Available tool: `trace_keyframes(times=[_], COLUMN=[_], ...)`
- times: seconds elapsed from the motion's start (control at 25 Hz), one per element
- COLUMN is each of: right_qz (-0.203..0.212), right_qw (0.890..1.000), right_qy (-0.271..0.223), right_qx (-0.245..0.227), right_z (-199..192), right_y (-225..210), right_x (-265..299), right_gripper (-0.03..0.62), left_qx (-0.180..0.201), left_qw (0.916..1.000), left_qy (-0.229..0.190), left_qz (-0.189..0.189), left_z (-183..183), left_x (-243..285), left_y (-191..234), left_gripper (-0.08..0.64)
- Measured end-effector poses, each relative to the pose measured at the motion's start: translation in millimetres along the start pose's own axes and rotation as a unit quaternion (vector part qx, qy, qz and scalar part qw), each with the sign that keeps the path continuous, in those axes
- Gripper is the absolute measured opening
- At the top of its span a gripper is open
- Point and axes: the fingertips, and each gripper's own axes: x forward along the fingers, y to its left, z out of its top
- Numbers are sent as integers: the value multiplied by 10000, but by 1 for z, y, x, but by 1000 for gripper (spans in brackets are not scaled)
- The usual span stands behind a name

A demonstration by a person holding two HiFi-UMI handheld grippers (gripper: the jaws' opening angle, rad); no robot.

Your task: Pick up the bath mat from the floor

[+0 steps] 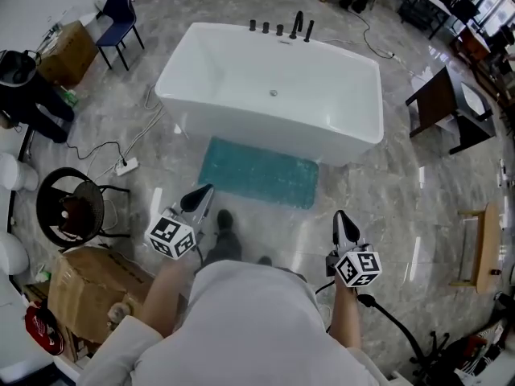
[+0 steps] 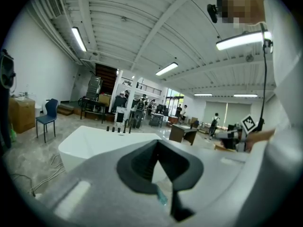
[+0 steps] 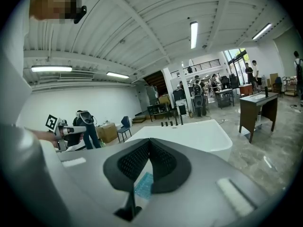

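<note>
Pointing forward over the pale marble floor (image 1: 378, 207), both tools are held low in front of the person. The left gripper (image 1: 203, 193) has its jaws pressed fully together with nothing between them. The right gripper (image 1: 342, 218) is just as tightly closed and equally empty. Between the two, just behind their tips, a dark shoe (image 1: 224, 223) stands on the floor.

Just ahead of both tips lies the bath mat (image 1: 259, 172), a teal rectangle flat on the floor. It is touched by neither gripper and sits a little nearer the left one. In the right gripper view a patch of it shows below the closed jaws.

Directly beyond the mat, with the mat's far edge close against its side, stands a white bathtub (image 1: 273, 87). A row of dark faucet fittings (image 1: 282, 29) lines the rim farthest from the grippers.

Off to the left of the left gripper are a black round fan (image 1: 71, 207) and a cardboard box (image 1: 88, 289), with a white power strip (image 1: 126, 166) ahead of them. Farther ahead on that side stands a blue chair (image 1: 119, 14). Ahead and to the right of the right gripper is a dark wooden table (image 1: 438, 99).
</note>
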Motion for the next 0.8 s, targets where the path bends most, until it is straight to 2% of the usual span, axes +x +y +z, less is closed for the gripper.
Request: trace_keyframes(times=[0.16, 0.48, 0.8], right_qz=[-125, -537, -828], right_qw=[9999, 9983, 9959], right_qy=[10, 27, -6], right_qx=[77, 215, 355], right_z=[8, 19, 21], right_y=[11, 34, 58], right_x=[39, 104, 166], right_gripper=[3, 3, 5], left_qx=[-3, 69, 254], left_qw=[9998, 9993, 9944], left_qy=[132, 129, 457], left_qz=[-178, -354, -918], left_z=[7, 30, 27], left_x=[16, 45, 78], left_y=[40, 128, 189], left_gripper=[0, 0, 0])
